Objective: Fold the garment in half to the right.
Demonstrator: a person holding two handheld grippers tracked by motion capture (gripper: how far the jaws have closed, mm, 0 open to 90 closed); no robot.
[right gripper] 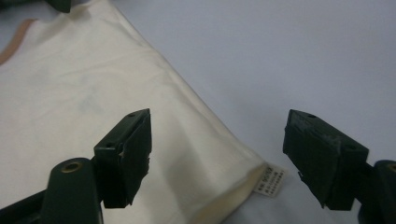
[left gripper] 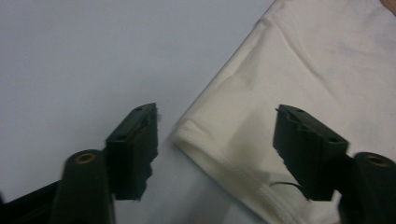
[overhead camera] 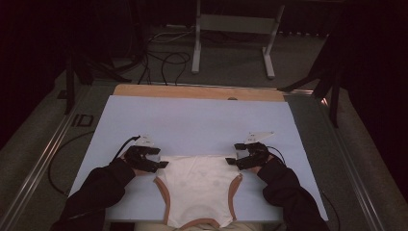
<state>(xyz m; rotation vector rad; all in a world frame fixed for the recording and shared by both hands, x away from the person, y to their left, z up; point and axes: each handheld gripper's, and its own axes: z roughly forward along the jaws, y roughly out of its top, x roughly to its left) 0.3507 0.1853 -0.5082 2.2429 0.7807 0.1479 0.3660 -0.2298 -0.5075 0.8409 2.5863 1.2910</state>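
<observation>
In the high view, the left gripper (overhead camera: pixel 156 161) sits at the lower left of centre, its jaws spread apart at the garment's upper left corner. The garment (overhead camera: pixel 198 190), a cream sleeveless top with tan-edged armholes, lies flat in the lower middle of the frame on the pale blue sheet (overhead camera: pixel 192 120), its bottom edge running over the near side of the table. To the right, the right gripper (overhead camera: pixel 235 160) has its jaws spread too, at the garment's upper right corner.

The cloth looks thin, light and limp; it will likely sag and fold when lifted, and bunch or slide on the smooth sheet. The stitched hem corners seem the best places to pinch, being thicker and less likely to slip out.

The left gripper view shows what the high view cannot: the doubled, stitched hem (left gripper: pixel 205 149) lying between the open jaws, untouched. The right gripper view shows the other hem corner and a small white label (right gripper: pixel 271 181) sticking out of it at lower right, plus a strip of tan trim (right gripper: pixel 14 42) at upper left.
</observation>
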